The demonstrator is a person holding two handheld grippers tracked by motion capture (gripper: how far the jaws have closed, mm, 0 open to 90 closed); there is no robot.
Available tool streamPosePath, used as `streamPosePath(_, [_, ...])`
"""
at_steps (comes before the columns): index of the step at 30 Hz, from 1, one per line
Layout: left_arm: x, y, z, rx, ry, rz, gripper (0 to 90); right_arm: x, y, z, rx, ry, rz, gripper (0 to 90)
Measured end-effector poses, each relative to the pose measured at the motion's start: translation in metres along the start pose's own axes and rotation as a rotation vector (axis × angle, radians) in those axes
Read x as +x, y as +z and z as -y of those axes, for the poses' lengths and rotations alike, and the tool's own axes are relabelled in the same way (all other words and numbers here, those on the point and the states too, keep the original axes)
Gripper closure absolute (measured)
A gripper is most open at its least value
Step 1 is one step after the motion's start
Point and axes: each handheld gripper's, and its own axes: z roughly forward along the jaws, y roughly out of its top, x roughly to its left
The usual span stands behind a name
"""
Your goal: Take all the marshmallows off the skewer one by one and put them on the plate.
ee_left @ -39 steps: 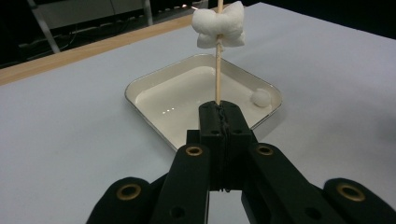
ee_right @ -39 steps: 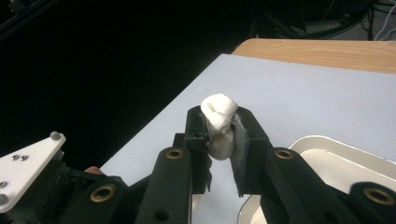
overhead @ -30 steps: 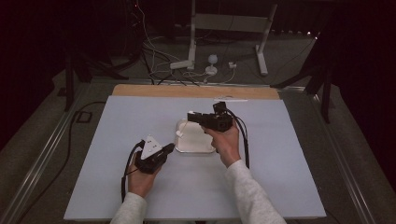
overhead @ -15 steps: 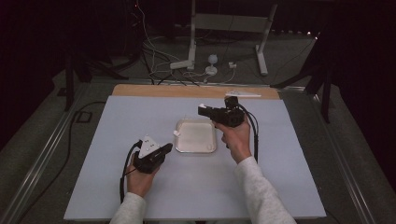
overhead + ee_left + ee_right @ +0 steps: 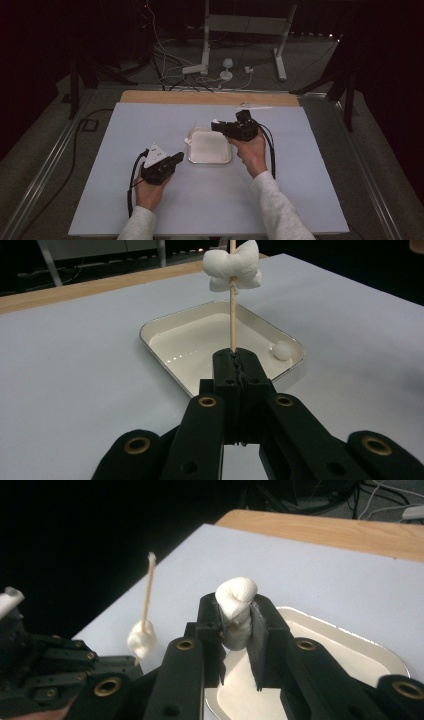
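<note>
the left gripper is clamped tight on a wooden skewer, which stands upright out of its jaws with a marshmallow threaded near the top. just beyond its tips sits a white tray on the table, with a small marshmallow ball in the tray's corner to the gripper's right. the right gripper pinches a second marshmallow between its jaws, above the tray's edge and near the skewer.
</note>
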Motion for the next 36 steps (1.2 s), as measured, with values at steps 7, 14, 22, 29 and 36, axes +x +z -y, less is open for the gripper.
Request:
streamPosePath(7, [-0.001, 0.0, -0.001, 0.0, -0.005, 0.006, 90.0, -0.005, 0.01, 0.015, 0.063, -0.012, 0.048, 76.5])
streamPosePath(14, [0.0, 0.001, -0.001, -0.007, -0.017, 0.017, 90.0, -0.013, 0.021, 0.03, 0.133, 0.008, 0.075, 75.4])
streamPosePath(22, [0.0, 0.0, -0.001, -0.01, -0.026, 0.018, 90.0, -0.019, 0.029, 0.043, 0.176, 0.035, 0.1, 71.4])
streamPosePath(29, [0.001, 0.0, -0.002, -0.009, -0.028, 0.019, 90.0, -0.023, 0.033, 0.049, 0.198, 0.066, 0.116, 42.7])
streamPosePath(36, [0.001, 0.001, -0.002, -0.011, -0.034, 0.02, 90.0, -0.017, 0.028, 0.048, 0.172, 0.057, 0.093, 28.5])
